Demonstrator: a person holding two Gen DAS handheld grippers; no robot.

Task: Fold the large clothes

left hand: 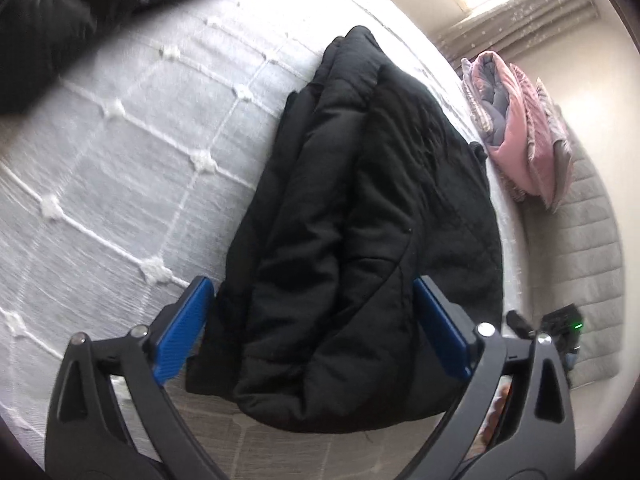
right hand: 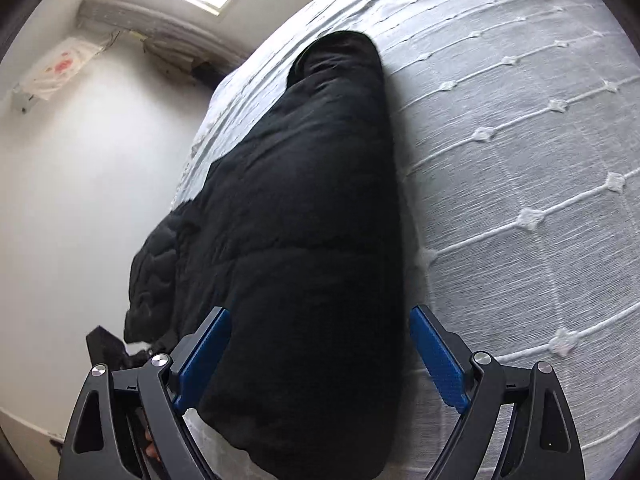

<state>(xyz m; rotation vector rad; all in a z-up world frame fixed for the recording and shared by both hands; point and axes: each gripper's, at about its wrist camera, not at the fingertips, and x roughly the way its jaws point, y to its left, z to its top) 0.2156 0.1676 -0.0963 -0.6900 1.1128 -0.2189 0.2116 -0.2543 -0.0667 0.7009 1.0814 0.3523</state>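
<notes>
Black coat (left hand: 360,216) found folded lengthwise into a narrow bundle on bed (left hand: 120,152), near the mattress edge; same coat (right hand: 304,240) in right view, lying along the edge with quilted part (right hand: 154,276) hanging toward the wall side. Second dark garment (left hand: 80,8) at far corner of bed, well apart.

Left gripper (left hand: 312,328): jaws spread wide, blue pads (left hand: 184,332) either side of the near end of the coat, not pressing; nothing held. Right gripper (right hand: 320,364): likewise wide, pads (right hand: 438,360) flanking the bundle, no grip evident.

Risks, as judged:
- Puffy fill likely to spring back once released; fold may open.
- Near end overhangs the bed edge; slide off possible if nudged.
- Closing on the top layer only would peel the fold apart on lifting.
- Thick bundle may exceed jaw span; pads could slip.

Containers: none in view. Pink bedding (left hand: 516,128) stacked beside bed, not contained.
</notes>
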